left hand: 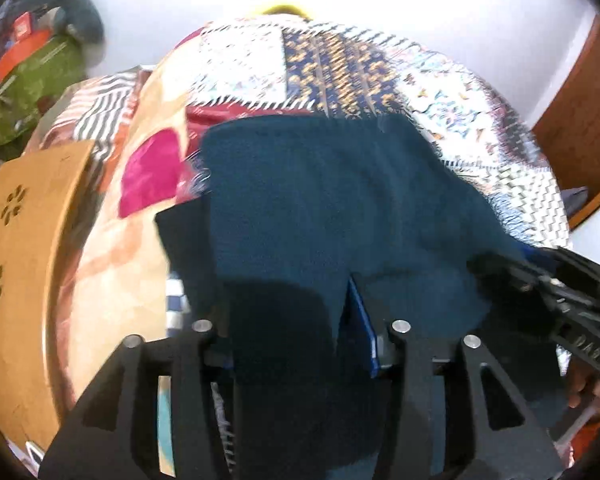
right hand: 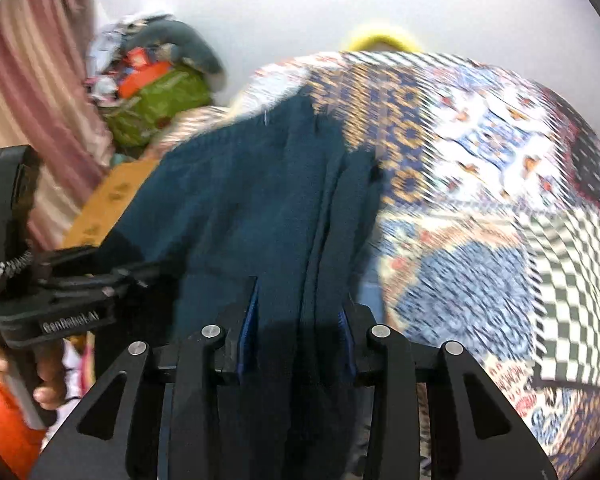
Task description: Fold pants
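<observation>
The left gripper (left hand: pixel 300 292) has teal cloth between its fingers, though the blur hides whether they pinch it or stand slightly spread. The right gripper (right hand: pixel 300 300) pinches a bunched fold of the same pants (right hand: pixel 236 200), which lie draped over the patchwork quilt (right hand: pixel 480 140) on the bed, with a wooden board (left hand: pixel 28 260) at the left edge. This looks like a fold being laid down; next, the near edge should meet the far one squarely before letting go.
</observation>
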